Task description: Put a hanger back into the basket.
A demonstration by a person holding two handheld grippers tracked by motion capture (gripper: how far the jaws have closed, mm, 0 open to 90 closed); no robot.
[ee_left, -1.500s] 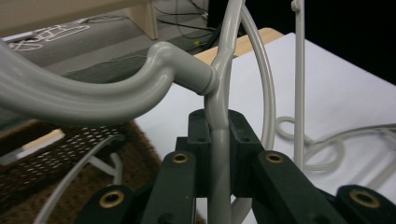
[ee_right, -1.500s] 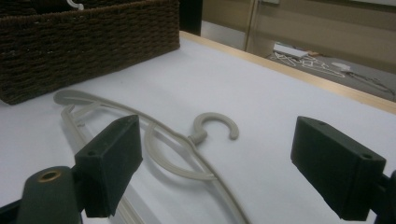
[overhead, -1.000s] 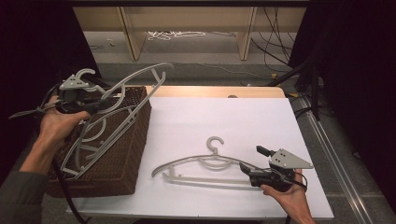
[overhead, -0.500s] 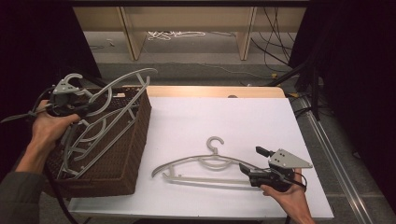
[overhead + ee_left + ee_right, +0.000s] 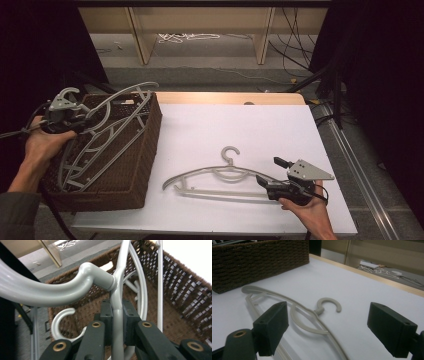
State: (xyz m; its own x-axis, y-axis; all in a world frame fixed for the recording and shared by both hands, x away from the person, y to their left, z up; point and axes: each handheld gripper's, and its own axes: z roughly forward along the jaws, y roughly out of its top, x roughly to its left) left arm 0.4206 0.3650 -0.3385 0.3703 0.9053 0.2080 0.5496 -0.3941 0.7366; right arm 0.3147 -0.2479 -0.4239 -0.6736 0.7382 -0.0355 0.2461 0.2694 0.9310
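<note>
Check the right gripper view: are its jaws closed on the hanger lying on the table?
No: the right gripper has its jaws spread wide, and the beige hanger lies flat between them, untouched.

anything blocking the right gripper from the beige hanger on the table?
Nothing visible. The right gripper sits open at the beige hanger, its arm running between the spread jaws in the right gripper view, with bare white table around. The wicker basket stands off to the side.
</note>
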